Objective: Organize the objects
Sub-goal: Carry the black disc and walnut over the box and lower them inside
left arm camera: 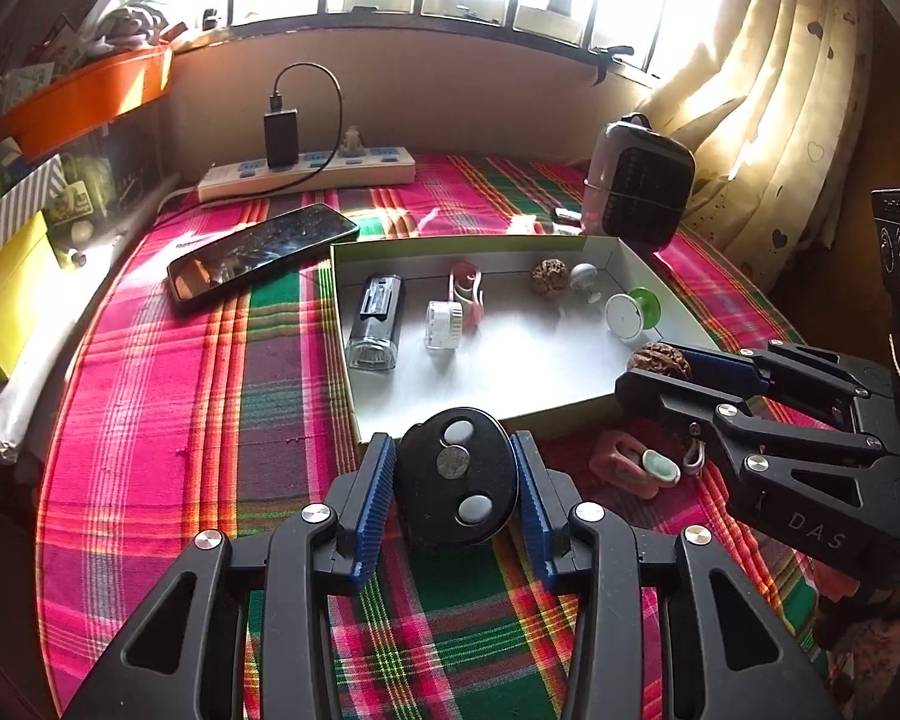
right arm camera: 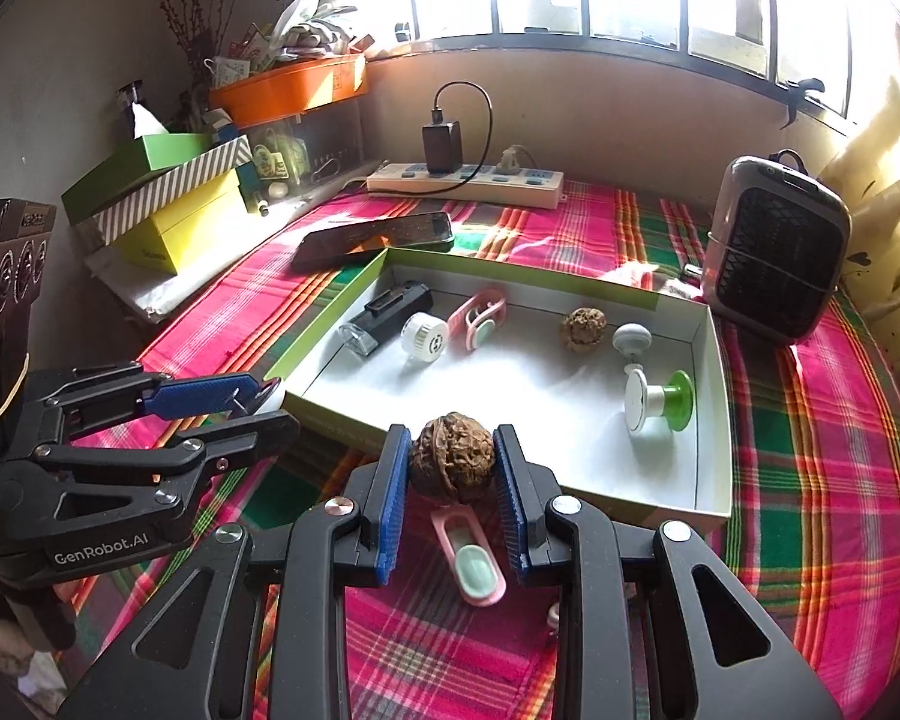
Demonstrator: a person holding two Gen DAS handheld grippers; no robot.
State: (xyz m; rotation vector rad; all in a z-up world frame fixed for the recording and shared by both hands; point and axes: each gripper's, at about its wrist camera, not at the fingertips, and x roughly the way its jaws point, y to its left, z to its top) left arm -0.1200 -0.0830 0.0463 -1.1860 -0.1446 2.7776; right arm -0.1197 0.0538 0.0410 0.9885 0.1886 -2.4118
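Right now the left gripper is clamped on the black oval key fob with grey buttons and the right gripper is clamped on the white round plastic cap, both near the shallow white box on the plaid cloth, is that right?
Not quite. The right gripper is clamped on a brown wrinkled walnut, not the cap, as the right wrist view shows. The white round plastic cap lies inside the shallow white box. The left gripper is indeed clamped on the black oval key fob.

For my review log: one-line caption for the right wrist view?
Right hand-held gripper holds a walnut just before the open box; left hand-held gripper alongside.
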